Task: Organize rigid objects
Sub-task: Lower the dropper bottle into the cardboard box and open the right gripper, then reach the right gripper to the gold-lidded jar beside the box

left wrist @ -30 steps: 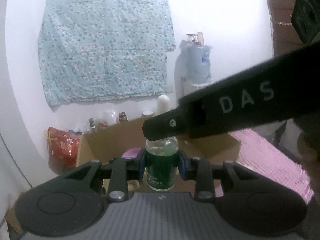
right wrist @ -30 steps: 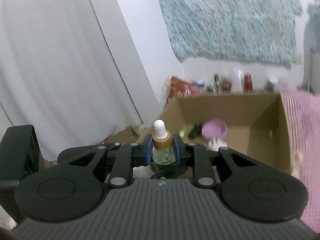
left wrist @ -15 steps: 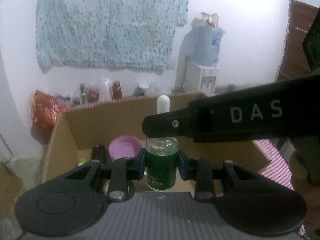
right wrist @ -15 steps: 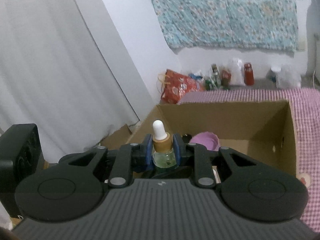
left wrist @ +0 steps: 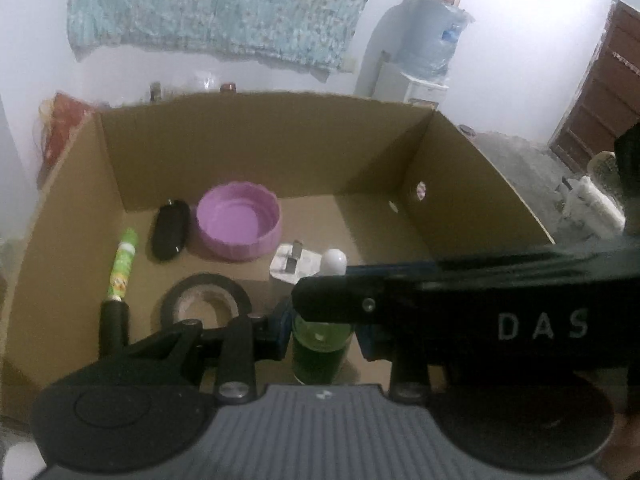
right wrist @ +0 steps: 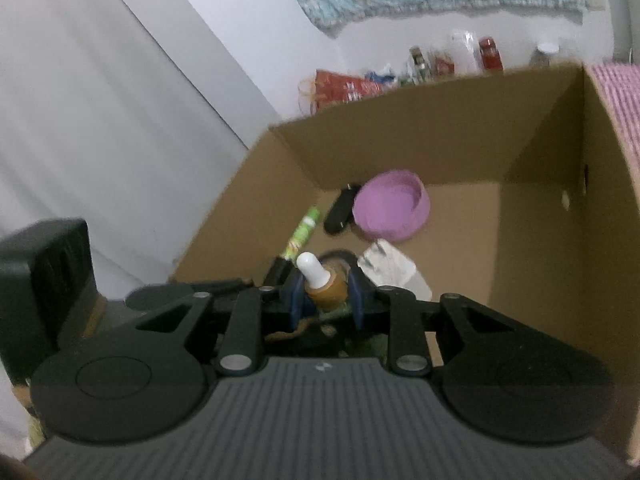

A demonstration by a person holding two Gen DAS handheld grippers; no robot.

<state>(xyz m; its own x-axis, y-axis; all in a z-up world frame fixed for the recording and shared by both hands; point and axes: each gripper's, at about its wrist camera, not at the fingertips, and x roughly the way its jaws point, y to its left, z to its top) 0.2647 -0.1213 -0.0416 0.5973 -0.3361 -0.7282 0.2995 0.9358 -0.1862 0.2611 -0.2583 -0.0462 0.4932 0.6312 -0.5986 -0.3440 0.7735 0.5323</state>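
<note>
Both grippers hold one green glass dropper bottle (left wrist: 320,344) over an open cardboard box (left wrist: 260,136). My left gripper (left wrist: 322,330) is shut on its green body. My right gripper (right wrist: 322,298) is shut on its tan collar (right wrist: 326,286), under the white rubber bulb (right wrist: 312,266); its black finger marked DAS (left wrist: 460,312) crosses the left wrist view. Inside the box lie a purple lid (left wrist: 239,226), a black oval object (left wrist: 170,230), a green-labelled pen (left wrist: 120,268), a black tape roll (left wrist: 206,304) and a white plug (left wrist: 294,266).
The box's right half floor (left wrist: 372,224) is bare cardboard. A water dispenser (left wrist: 428,44) stands behind the box, a brown door (left wrist: 600,96) at right. Jars and a red bag (right wrist: 344,88) line the far wall. A black speaker (right wrist: 44,280) sits at the left.
Both grippers have moved forward and tilted down over the box with the bottle between them; the box's inside and its contents now fill both views.
</note>
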